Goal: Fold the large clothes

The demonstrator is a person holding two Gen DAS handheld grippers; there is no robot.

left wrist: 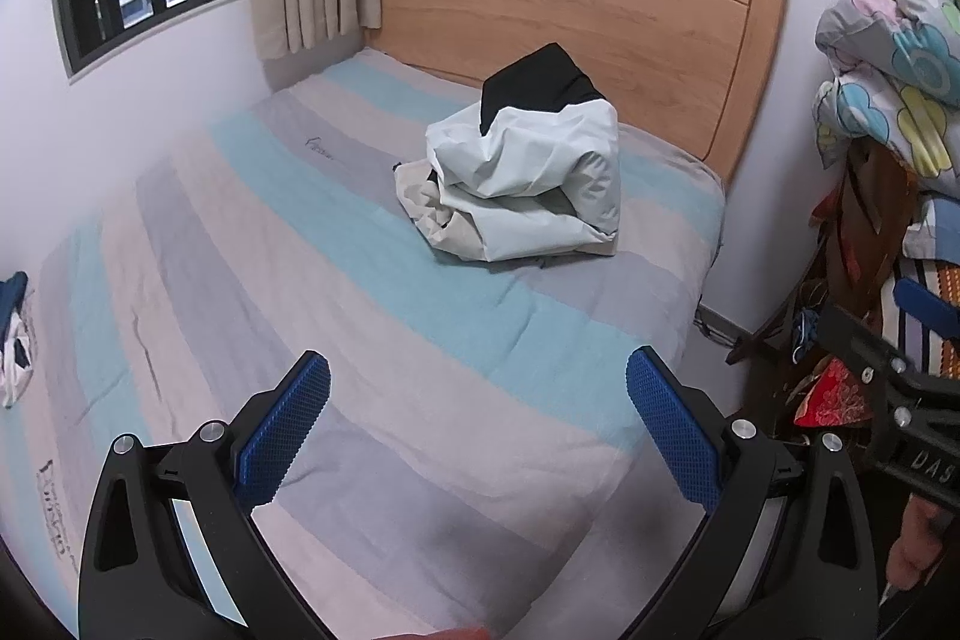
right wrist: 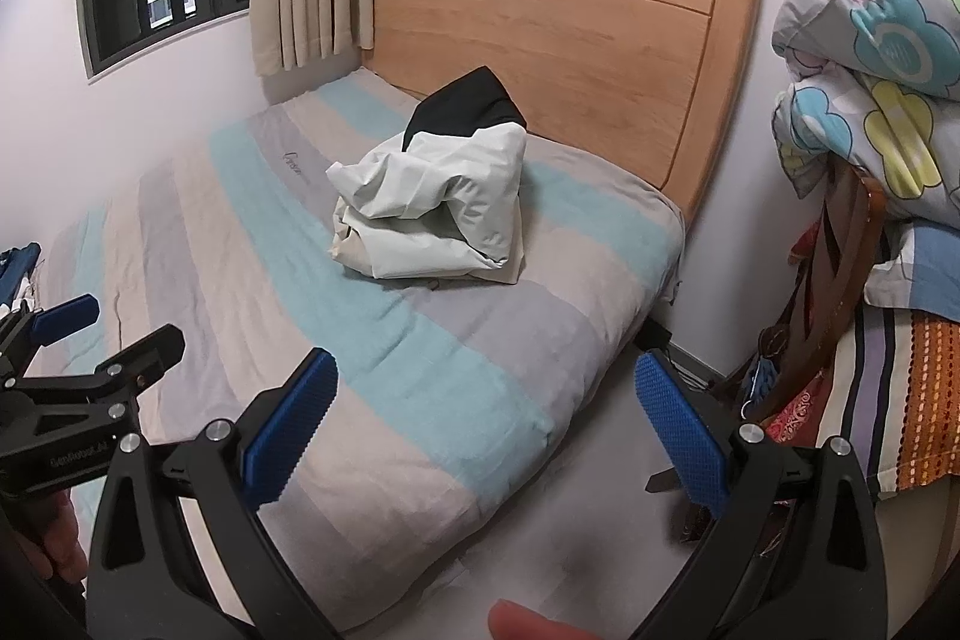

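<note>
At lower frame, the left gripper (left wrist: 477, 388) and right gripper (right wrist: 486, 394) hang with fingers spread wide, holding nothing. Mid-frame on the striped bed (left wrist: 372, 316), a crumpled white-and-black jacket (left wrist: 522, 172) lies bunched near the headboard (left wrist: 570, 4); its shape is hard to make out.

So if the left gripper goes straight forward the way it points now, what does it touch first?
Probably the striped bed sheet: the open left gripper aims down over it. The crumpled white and black garment lies further along, near the headboard; depth is unclear.
</note>
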